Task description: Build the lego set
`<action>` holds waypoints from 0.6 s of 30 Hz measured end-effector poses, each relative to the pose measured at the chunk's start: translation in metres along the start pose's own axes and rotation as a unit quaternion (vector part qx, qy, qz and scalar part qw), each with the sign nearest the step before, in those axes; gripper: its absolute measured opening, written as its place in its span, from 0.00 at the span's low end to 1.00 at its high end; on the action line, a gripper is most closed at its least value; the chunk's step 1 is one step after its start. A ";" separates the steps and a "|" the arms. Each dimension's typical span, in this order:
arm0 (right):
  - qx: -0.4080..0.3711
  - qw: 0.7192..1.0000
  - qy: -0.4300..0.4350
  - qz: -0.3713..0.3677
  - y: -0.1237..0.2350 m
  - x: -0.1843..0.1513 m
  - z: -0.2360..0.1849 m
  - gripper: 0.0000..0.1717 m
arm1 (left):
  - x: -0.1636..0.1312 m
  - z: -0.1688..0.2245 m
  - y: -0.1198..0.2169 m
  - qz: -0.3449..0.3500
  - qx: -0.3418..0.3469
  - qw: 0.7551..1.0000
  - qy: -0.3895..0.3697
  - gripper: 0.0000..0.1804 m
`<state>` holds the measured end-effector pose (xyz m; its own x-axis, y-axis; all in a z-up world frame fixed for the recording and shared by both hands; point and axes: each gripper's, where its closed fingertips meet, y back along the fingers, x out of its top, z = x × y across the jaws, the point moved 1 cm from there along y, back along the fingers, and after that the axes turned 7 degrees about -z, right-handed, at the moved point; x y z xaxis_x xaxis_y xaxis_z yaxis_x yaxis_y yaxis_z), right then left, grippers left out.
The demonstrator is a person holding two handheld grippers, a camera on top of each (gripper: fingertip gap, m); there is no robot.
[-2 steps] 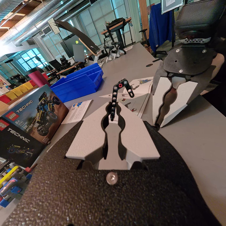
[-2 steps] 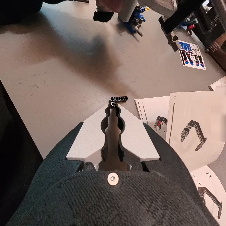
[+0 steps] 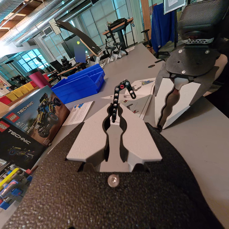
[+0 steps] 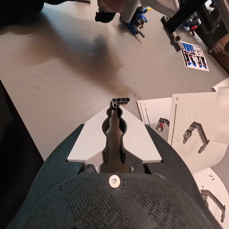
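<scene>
My left gripper [image 3: 114, 105] is shut on the lower end of a long black bent beam [image 3: 116, 94] with a row of holes. It holds the beam upright above the grey table [image 3: 185, 142]. A red pin [image 3: 121, 86] sits near the beam's bend. My right gripper [image 4: 114, 106] is shut on the short leg of a small black L-shaped beam [image 4: 120, 100], low over the table [image 4: 62, 86]. The right gripper also shows in the left wrist view [image 3: 159, 127], with its tips down at the table just right of my left gripper.
An open instruction booklet [image 3: 138, 105] [image 4: 193, 123] lies ahead. A blue bin [image 3: 79, 85], two toy set boxes [image 3: 35, 115], a leaflet [image 3: 79, 112] and a partly built model [image 3: 11, 185] are on the left. A sticker sheet [image 4: 193, 57] and a blue assembly [image 4: 135, 23] lie farther off. My hands' fingertips stand some 12 cm from each other.
</scene>
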<state>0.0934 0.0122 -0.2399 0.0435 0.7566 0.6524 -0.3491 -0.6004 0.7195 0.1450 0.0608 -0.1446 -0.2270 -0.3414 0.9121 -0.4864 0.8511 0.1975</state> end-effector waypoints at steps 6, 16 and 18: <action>-0.006 1.000 0.013 0.003 0.001 0.001 0.000 0.06 | 0.000 -0.001 0.000 0.001 0.002 1.000 0.001 0.02; 0.025 0.999 0.025 0.013 0.000 0.005 -0.010 0.08 | -0.001 -0.003 0.001 0.001 0.005 1.000 0.004 0.02; 0.037 0.998 0.038 0.017 -0.001 0.008 -0.016 0.07 | -0.001 -0.002 0.000 0.001 0.004 1.000 0.003 0.02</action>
<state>0.0790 0.0229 -0.2390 -0.0384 0.7517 0.6584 -0.2793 -0.6407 0.7152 0.1468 0.0624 -0.1445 -0.2225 -0.3378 0.9145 -0.4930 0.8483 0.1934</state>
